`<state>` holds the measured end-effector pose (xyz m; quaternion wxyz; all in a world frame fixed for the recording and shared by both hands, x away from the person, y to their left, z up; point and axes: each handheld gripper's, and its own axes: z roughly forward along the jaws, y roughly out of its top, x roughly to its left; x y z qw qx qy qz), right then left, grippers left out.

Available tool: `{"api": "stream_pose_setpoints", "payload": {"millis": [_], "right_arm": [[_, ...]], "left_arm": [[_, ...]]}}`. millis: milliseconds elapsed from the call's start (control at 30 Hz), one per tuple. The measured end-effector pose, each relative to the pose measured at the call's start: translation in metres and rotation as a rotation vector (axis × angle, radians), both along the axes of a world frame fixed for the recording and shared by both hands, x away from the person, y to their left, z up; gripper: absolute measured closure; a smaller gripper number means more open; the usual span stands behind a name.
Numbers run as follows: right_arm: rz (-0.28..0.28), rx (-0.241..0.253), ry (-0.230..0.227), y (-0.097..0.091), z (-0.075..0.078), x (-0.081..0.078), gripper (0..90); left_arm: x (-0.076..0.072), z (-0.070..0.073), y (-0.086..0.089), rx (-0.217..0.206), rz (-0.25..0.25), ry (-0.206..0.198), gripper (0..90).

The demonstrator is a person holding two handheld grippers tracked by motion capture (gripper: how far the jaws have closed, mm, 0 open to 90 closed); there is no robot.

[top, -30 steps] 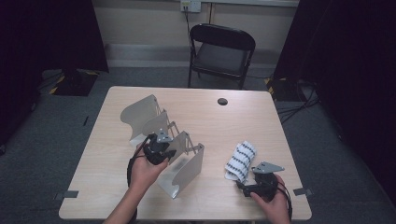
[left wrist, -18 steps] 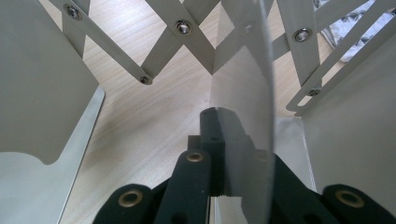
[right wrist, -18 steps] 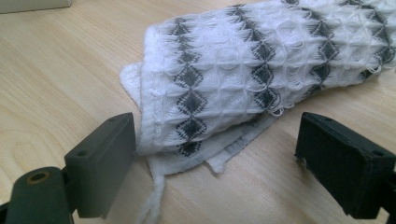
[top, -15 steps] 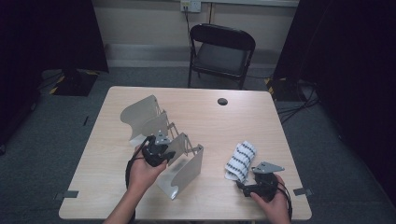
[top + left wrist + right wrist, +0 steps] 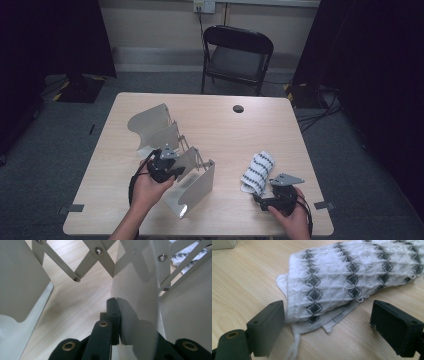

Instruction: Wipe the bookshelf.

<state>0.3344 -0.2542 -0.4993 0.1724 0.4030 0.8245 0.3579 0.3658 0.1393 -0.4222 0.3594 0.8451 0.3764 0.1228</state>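
Observation:
A pale metal folding rack (image 5: 150, 125) with scissor links stands on the left half of the wooden table (image 5: 240, 135). My left gripper (image 5: 176, 167) is among its panels. In the left gripper view its jaws (image 5: 117, 302) are shut on the thin edge of one rack panel (image 5: 135, 277). A rolled white cloth with dark diamond stripes (image 5: 257, 170) lies at the front right. My right gripper (image 5: 264, 199) rests just in front of it, open. In the right gripper view (image 5: 327, 325) the cloth's end (image 5: 342, 277) lies between the wide jaws, and the left fingertip (image 5: 265, 327) is at its edge.
A small dark round disc (image 5: 238, 108) sits near the table's far edge. Behind the table stands a black folding chair (image 5: 237, 55). The rack's nearest panel (image 5: 197, 187) stands close to the front edge, between my two hands.

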Motion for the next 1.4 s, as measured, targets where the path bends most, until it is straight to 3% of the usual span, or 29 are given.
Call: {"api": "stream_pose_setpoints", "payload": {"millis": [100, 300, 733, 1067, 1233, 1400], "right_arm": [[0.000, 0.000, 0.000, 0.000, 0.000, 0.000, 11.7], [0.000, 0.000, 0.000, 0.000, 0.000, 0.000, 11.7], [-0.001, 0.000, 0.000, 0.000, 0.000, 0.000, 11.7], [-0.002, 0.000, 0.000, 0.000, 0.000, 0.000, 11.8], [-0.002, 0.000, 0.000, 0.000, 0.000, 0.000, 11.7], [-0.002, 0.000, 0.000, 0.000, 0.000, 0.000, 11.7]], "left_arm": [[-0.001, -0.001, 0.001, -0.001, 0.004, 0.006, 87.0], [-0.003, -0.011, 0.007, -0.021, 0.017, 0.040, 75.5], [-0.010, -0.023, 0.020, -0.015, 0.014, 0.039, 53.9], [-0.015, -0.032, 0.023, -0.026, 0.004, 0.038, 51.0], [-0.013, -0.022, 0.021, -0.013, 0.003, 0.075, 51.6], [-0.007, -0.012, 0.019, -0.022, 0.002, 0.065, 53.8]]}}
